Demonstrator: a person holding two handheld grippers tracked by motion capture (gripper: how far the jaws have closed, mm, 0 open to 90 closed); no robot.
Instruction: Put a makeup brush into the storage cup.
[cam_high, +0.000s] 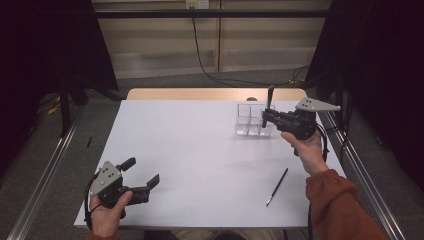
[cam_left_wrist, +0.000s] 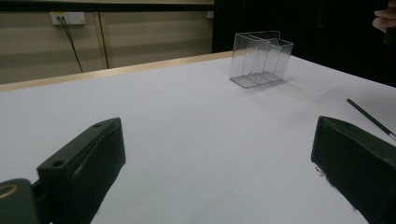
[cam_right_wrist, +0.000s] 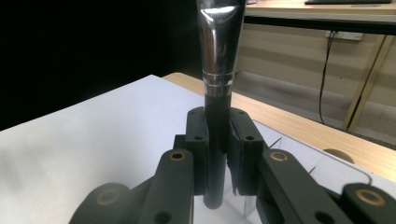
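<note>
Right gripper (cam_high: 265, 118) pinching a makeup brush (cam_right_wrist: 217, 93) by the black handle, jaws pressed tight on it, brush held upright over the clear divided organizer (cam_high: 254, 120) at the far right of the white table (cam_high: 190, 160). Handle butt hanging just above the compartments; which cell sits beneath, impossible to tell from these angles.

Left gripper (cam_high: 145, 180) spread wide, holding nothing, resting low near the front-left corner, well apart from the organizer. Thin black brush (cam_high: 277, 186) lying flat on the table near the right forearm.

Risks, as judged from here:
- Handle smooth and round, pinched at a narrow band: likely to pivot or slide down through the pads if the grip loosens early.
- Butt catching a divider wall on the way down: light plastic organizer probably tips or skates, nothing bracing it.
- Misaligned release: brush leaning against the rim, toppling out.
- Forearm sweeping low: possible knock to the thin brush, rolling it off the edge.
</note>
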